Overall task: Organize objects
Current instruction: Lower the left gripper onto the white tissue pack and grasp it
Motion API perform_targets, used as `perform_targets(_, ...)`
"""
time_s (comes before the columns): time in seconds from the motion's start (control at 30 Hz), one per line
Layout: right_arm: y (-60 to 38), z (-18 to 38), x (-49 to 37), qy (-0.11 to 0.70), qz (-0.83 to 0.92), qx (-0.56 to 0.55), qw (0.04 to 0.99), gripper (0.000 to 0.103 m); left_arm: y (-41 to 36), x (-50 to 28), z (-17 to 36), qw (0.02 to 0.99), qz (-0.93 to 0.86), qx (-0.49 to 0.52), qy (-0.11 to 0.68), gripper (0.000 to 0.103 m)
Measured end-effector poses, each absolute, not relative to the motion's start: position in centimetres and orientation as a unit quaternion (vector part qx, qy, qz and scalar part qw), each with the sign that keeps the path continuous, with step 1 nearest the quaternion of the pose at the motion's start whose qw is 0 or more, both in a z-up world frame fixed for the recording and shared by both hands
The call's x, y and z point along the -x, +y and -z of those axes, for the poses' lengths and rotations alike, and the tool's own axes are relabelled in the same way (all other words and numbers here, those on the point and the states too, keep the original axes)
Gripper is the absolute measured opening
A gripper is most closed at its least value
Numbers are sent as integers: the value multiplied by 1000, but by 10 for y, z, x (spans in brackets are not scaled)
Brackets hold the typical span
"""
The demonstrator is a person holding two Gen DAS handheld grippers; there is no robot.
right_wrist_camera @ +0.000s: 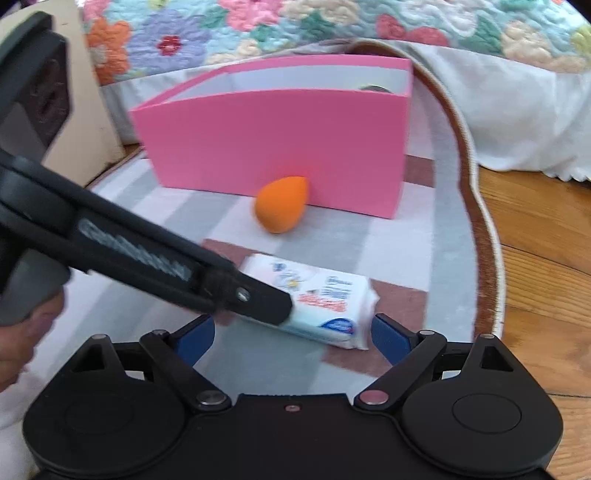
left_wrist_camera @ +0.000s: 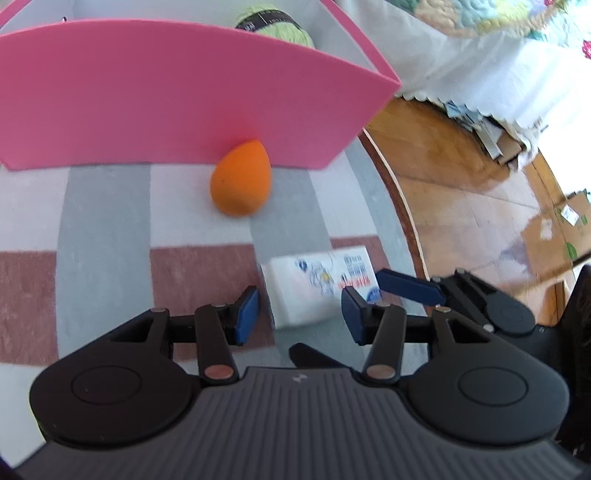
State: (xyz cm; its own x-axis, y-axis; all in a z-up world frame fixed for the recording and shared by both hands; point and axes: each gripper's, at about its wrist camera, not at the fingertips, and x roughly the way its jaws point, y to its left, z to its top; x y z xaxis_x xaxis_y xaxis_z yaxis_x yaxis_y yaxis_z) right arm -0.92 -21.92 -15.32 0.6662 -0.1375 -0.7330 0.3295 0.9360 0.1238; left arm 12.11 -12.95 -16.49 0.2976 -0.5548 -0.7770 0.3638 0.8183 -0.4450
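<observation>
Here, both grippers are hovering over a tissue pack [left_wrist_camera: 317, 288] lying on the checked rug [left_wrist_camera: 103, 229].

The left gripper [left_wrist_camera: 301, 312] is holding its blue fingers [left_wrist_camera: 245, 314] spread apart, released, with the tissue pack lying between and just beyond them; nothing is being grasped. The right gripper [right_wrist_camera: 293, 338] is also keeping its fingers [right_wrist_camera: 388, 338] wide apart around the near end of the pack, not pinching it. An orange egg-shaped sponge [left_wrist_camera: 241, 177] is resting on the rug, touching the front wall of the pink box [left_wrist_camera: 184, 96]. A ball of green yarn [left_wrist_camera: 275, 24] is sitting inside the box. A floral quilt [right_wrist_camera: 332, 26] is hanging behind it.
</observation>
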Motion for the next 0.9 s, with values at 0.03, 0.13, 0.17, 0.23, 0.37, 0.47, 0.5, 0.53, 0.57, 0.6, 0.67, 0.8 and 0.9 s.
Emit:
perform_targets(0.03, -222, 155, 10, 382, 131, -128, 906, 94, -131, -122, 165, 801, 291, 86, 516, 46)
perform_targets(0.13, -222, 154, 13, 370, 133, -126, 911, 75, -135, -126, 165, 802, 300, 77, 511, 41)
perform_targets(0.17, -218, 151, 14, 370, 125, -120, 912, 72, -133, -125, 165, 801, 300, 77, 511, 40)
perform_targets(0.23, -214, 150, 14, 374, 126, -115, 911, 69, -128, -127, 165, 791, 301, 89, 525, 40)
perform_targets(0.37, -201, 144, 16, 379, 121, -95, 913, 62, -114, -124, 159, 782, 293, 104, 540, 40)
perform_targets(0.47, -189, 133, 18, 380, 118, -95, 913, 61, -103, -116, 152, 779, 291, 112, 543, 40)
perform_targets(0.5, -185, 129, 19, 380, 117, -95, 913, 61, -99, -114, 148, 778, 291, 114, 544, 40)
perform_targets(0.53, -180, 125, 21, 379, 117, -96, 913, 61, -93, -110, 143, 777, 295, 115, 545, 40)
perform_targets(0.57, -175, 120, 23, 379, 118, -98, 913, 61, -89, -108, 138, 775, 299, 115, 545, 40)
perform_targets(0.6, -170, 114, 25, 377, 118, -101, 913, 61, -85, -105, 133, 773, 303, 113, 546, 40)
perform_targets(0.67, -160, 103, 29, 378, 117, -110, 912, 61, -77, -98, 120, 771, 313, 104, 545, 40)
perform_targets(0.8, -144, 79, 34, 374, 112, -126, 912, 61, -64, -83, 94, 775, 325, 84, 535, 40)
perform_targets(0.9, -132, 65, 38, 371, 107, -119, 915, 61, -53, -75, 77, 777, 330, 82, 530, 40)
